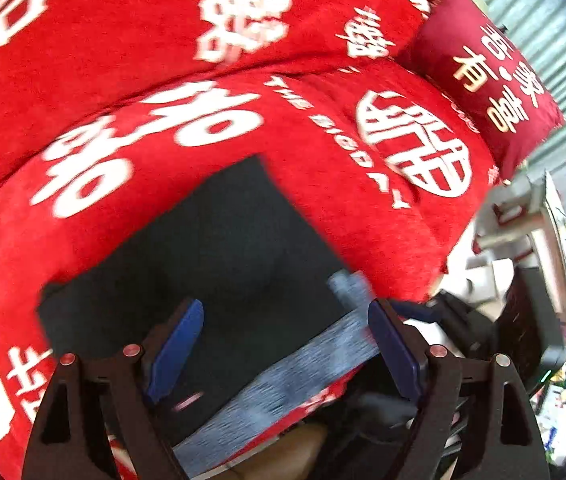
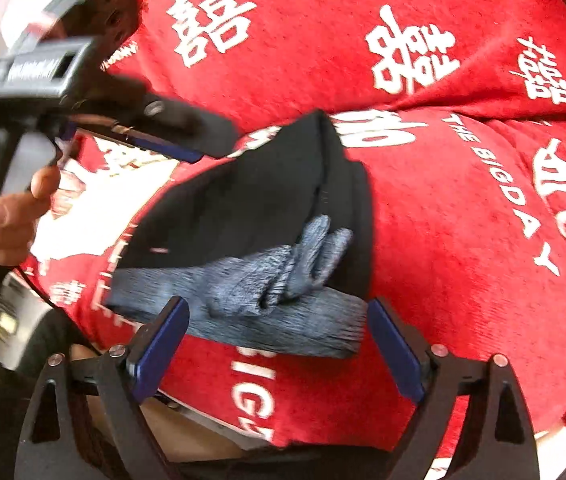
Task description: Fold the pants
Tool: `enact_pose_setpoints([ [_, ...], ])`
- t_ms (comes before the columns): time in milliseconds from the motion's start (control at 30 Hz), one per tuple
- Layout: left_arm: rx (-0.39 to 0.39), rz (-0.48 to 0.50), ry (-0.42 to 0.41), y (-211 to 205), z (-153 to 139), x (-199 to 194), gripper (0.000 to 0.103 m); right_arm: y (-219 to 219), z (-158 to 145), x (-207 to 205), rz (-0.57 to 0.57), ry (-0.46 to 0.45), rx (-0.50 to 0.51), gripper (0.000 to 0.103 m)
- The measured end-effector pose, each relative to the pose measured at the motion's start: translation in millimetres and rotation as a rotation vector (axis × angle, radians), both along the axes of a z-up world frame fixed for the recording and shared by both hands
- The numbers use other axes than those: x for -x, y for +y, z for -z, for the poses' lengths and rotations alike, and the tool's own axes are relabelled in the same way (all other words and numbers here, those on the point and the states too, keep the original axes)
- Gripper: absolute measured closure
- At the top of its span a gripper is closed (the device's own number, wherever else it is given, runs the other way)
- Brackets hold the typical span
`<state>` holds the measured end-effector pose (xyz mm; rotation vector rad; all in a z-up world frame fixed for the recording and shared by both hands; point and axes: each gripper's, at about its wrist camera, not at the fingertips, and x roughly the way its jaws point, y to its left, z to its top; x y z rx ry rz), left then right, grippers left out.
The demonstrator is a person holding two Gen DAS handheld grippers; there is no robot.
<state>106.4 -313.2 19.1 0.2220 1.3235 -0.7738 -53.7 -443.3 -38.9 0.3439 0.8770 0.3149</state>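
The black pants [image 1: 219,256] lie folded into a compact rectangle on the red sofa cover, with a grey ribbed waistband [image 1: 283,384] along the near edge. In the right wrist view the pants [image 2: 243,208] show the grey waistband [image 2: 267,300] bunched at the front. My left gripper [image 1: 287,344] is open and empty just above the waistband; it also shows from the side in the right wrist view [image 2: 187,152], above the pants' far left corner. My right gripper [image 2: 279,344] is open and empty, its fingers either side of the waistband's near edge.
The red cover with white characters [image 2: 463,240] spans seat and backrest [image 1: 123,40]. A dark red cushion [image 1: 487,76] sits at the sofa's right end. Cluttered furniture [image 1: 531,240] stands beyond the sofa's right side. The person's hand [image 2: 7,216] holds the left gripper.
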Motion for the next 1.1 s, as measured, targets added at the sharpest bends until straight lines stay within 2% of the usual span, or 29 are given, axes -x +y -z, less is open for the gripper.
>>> enact_pose_setpoints([
  [67,-0.052,-0.064,-0.041,26.6,11.3,-1.4,0.018,1.6,0.6,-5.6,0.001,-0.004,-0.021,0.008],
  [167,-0.140,-0.205,-0.073,77.4,37.0,-9.3,0.018,-0.8,8.8,-24.2,0.047,0.039,-0.053,0.008],
  [233,-0.149,-0.293,-0.046,100.2,52.0,-14.8,0.018,-8.5,18.5,-41.7,0.117,0.083,-0.132,0.008],
  [267,-0.136,-0.337,-0.020,111.6,58.9,-17.4,0.018,-10.5,23.1,-48.6,0.141,0.112,-0.161,0.014],
  [300,-0.119,-0.386,0.005,124.4,64.5,-20.3,0.018,-9.1,26.3,-57.0,0.128,0.148,-0.174,0.031],
  [333,-0.112,-0.426,0.016,133.7,67.6,-21.4,0.018,-7.1,26.1,-61.5,0.116,0.171,-0.160,0.082],
  [433,-0.072,-0.504,0.017,152.0,70.9,-20.2,0.018,-5.4,13.9,-52.2,0.155,0.162,-0.165,0.082],
  [500,-0.057,-0.528,0.001,154.3,70.9,-17.4,0.018,-8.4,20.1,-41.4,0.206,0.175,-0.197,0.082],
  [600,-0.087,-0.511,0.008,142.1,83.1,-16.1,0.017,-9.4,42.5,-26.6,0.276,0.196,-0.230,0.081],
  [700,-0.102,-0.502,0.021,131.9,90.3,-16.3,0.017,-21.3,40.0,-25.9,0.337,0.215,-0.301,0.074],
  [733,-0.103,-0.501,0.022,130.6,87.2,-16.9,0.017,-24.0,29.6,-25.5,0.369,0.208,-0.256,0.072],
  [800,-0.084,-0.495,0.011,130.9,78.1,-19.0,0.018,-23.8,-2.8,-25.2,0.417,0.114,-0.099,0.064],
  [833,-0.073,-0.503,-0.010,133.1,73.0,-20.3,0.017,-19.9,-18.1,-26.9,0.423,0.062,-0.030,0.054],
  [867,-0.073,-0.519,-0.037,135.0,68.6,-22.6,0.018,-14.1,-32.5,-30.0,0.418,0.010,0.034,0.039],
  [900,-0.083,-0.543,-0.058,136.1,66.0,-26.9,0.017,-4.5,-46.5,-36.3,0.389,-0.040,0.090,0.030],
  [933,-0.095,-0.569,-0.062,136.6,66.4,-31.7,0.017,10.9,-57.8,-48.9,0.330,-0.080,0.145,0.017],
  [1033,-0.141,-0.654,-0.031,139.9,77.3,-47.9,0.017,54.9,-60.5,-95.8,0.154,-0.090,0.258,0.016],
  [1100,-0.171,-0.692,-0.027,140.8,86.4,-55.4,0.017,67.3,-44.8,-126.6,0.091,-0.041,0.254,0.016],
])
